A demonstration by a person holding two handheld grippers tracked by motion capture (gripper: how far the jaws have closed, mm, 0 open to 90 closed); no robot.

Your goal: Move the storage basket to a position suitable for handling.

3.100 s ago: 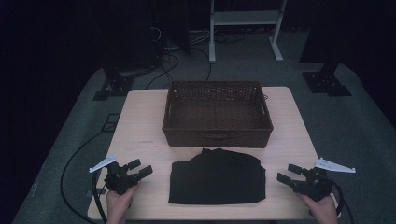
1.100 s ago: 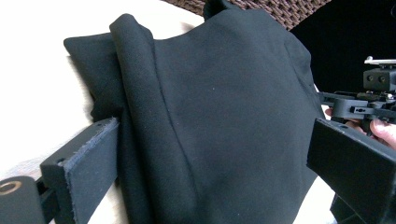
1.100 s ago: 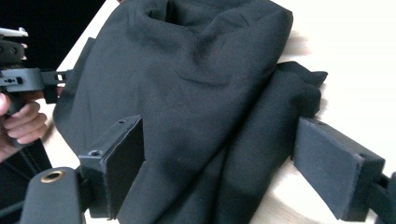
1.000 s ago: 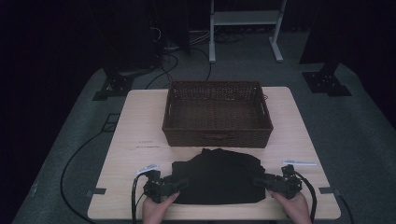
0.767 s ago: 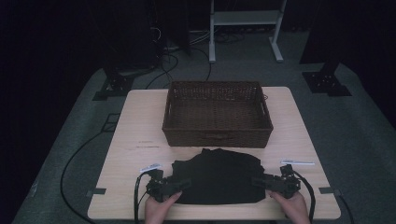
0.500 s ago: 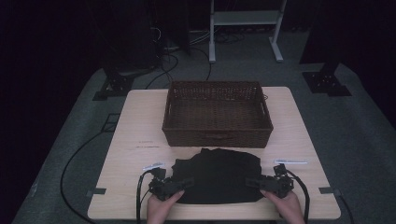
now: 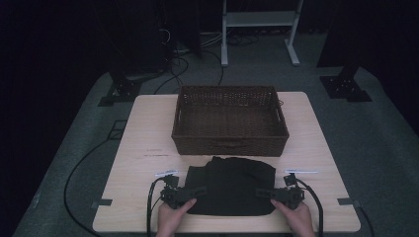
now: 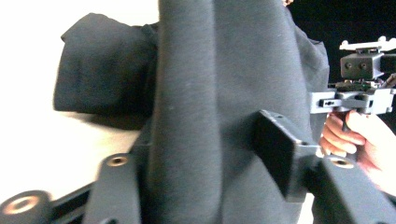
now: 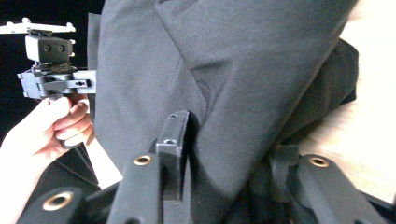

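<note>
A black garment (image 7: 231, 183) lies folded on the table's near half. My left gripper (image 7: 194, 192) is at its near left edge and my right gripper (image 7: 263, 192) at its near right edge, both pointing inward. In the left gripper view a thick fold of the garment (image 8: 210, 93) fills the gap of the left gripper (image 8: 205, 154), whose jaws have just been closing and press on it. In the right gripper view the right gripper (image 9: 229, 149) has likewise just been closing, and its pads (image 9: 173, 140) pinch a fold of the garment (image 9: 224, 70).
A dark wicker basket (image 7: 230, 144) stands just behind the garment at mid table. Cables trail from both grippers over the near edge. Tape strips (image 7: 165, 173) lie on the light wooden tabletop (image 7: 143, 128). Stands and cables are on the floor beyond.
Both grippers came in from beside the garment onto its near side edges. Their jaws went from wide apart to closed on folds of cloth, and the right one slid a little inward.
</note>
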